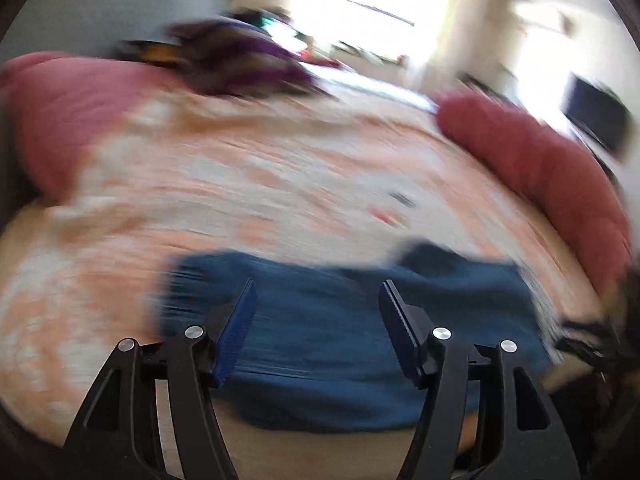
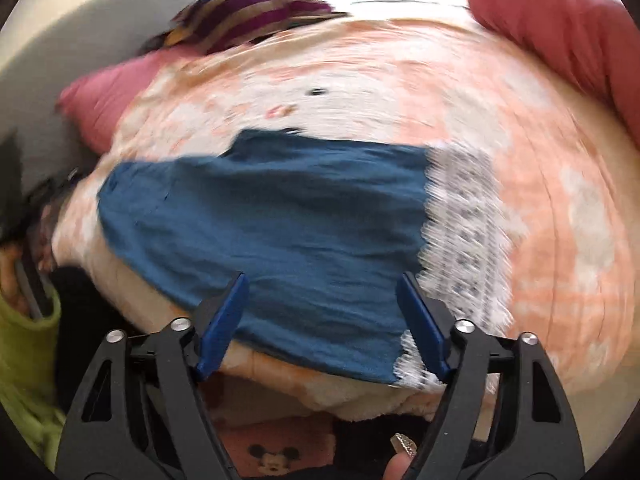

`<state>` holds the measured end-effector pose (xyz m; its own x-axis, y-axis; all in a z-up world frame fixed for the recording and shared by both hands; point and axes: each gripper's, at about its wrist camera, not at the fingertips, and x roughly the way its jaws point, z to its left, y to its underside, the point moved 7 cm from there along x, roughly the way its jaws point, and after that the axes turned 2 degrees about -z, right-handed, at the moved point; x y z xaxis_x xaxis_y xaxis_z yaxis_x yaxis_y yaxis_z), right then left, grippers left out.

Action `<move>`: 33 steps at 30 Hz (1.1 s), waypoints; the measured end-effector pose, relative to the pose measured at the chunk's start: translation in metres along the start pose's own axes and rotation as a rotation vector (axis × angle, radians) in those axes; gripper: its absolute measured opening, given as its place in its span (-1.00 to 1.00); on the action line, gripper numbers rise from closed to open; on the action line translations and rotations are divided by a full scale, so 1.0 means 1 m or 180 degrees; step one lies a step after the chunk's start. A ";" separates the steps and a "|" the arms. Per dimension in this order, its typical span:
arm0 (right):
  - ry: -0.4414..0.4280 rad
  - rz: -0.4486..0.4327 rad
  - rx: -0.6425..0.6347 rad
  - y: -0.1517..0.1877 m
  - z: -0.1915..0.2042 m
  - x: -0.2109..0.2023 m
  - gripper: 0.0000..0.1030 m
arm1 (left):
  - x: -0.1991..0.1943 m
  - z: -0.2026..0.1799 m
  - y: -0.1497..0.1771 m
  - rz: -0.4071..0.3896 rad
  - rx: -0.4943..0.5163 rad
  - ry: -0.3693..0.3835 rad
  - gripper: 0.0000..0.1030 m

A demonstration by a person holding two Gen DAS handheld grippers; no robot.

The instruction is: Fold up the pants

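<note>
Over on the far left of the right wrist view: pink pillow (image 2: 100,104) at the bed's edge, striped purple cushion (image 2: 248,12) behind it. Moving in: blue pants (image 2: 272,224) spread flat on the peach-and-white bedspread (image 2: 552,200), looking already doubled over, long axis running left to right across the view. Right end finished with a white patterned lace trim (image 2: 464,232); whether hem or waist, hard to tell through the blur. Further right, a red bolster (image 2: 568,36) along the bed's far side.

Right claw (image 2: 324,322) hanging just above the near edge of the pants, jaws wide apart, gripping nothing. Cloth lying straight ahead and slightly below, lace end just beside the right-hand finger.

Switching to the left wrist view, again left to right: pink pillow (image 1: 60,120), bedspread (image 1: 240,184), then the pants (image 1: 320,340) directly under and ahead of the left claw (image 1: 316,328), red bolster (image 1: 540,168) off to the right. Jaws apart here too, empty, blue cloth filling the gap between the fingers. Heavy motion blur throughout, so no fine detail on folds.

Judging by the layout: both claws poised over the same near edge, left nearer the plain end, right nearer the lace end. Next fold probably across the long axis, end brought to end, so a pinch at one short end needed. Risk: catching bedspread along with the thin cloth.
</note>
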<state>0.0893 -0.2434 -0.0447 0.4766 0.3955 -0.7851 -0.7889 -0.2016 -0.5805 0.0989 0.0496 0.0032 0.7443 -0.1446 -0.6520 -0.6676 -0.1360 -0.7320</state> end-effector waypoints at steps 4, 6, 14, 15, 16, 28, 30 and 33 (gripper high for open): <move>-0.0071 0.0261 -0.0442 0.007 0.033 0.025 -0.15 | 0.045 -0.052 0.036 0.0481 0.0468 0.0141 0.20; -0.0066 0.0372 -0.0511 0.013 0.036 0.038 -0.22 | 0.057 -0.058 0.055 0.0667 0.0571 0.0138 0.20; 0.0121 0.0687 -0.0529 0.035 0.033 0.060 -0.32 | 0.063 -0.058 0.085 0.0766 0.0816 0.0020 0.20; 0.0119 0.0688 -0.0526 0.035 0.033 0.061 -0.32 | 0.063 -0.058 0.085 0.0768 0.0798 0.0042 0.20; 0.0081 0.0673 -0.0486 0.034 0.032 0.060 -0.29 | 0.063 -0.058 0.083 0.0763 0.0776 0.0066 0.20; 0.0100 -0.0374 0.0172 -0.074 -0.058 -0.017 -0.24 | 0.080 -0.068 -0.028 0.0621 0.0584 0.0399 0.20; 0.0136 -0.0338 0.0243 -0.101 -0.078 -0.012 -0.24 | 0.106 -0.068 -0.039 0.0772 0.0586 0.0397 0.20; 0.0242 -0.0284 0.0296 -0.122 -0.110 0.013 -0.24 | 0.138 -0.071 -0.042 0.0932 0.0601 0.0460 0.20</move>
<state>0.2343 -0.3119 -0.0075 0.5718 0.3382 -0.7474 -0.7729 -0.0834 -0.6290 0.2283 -0.0338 -0.0419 0.5031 -0.2891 -0.8144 -0.8269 0.1128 -0.5509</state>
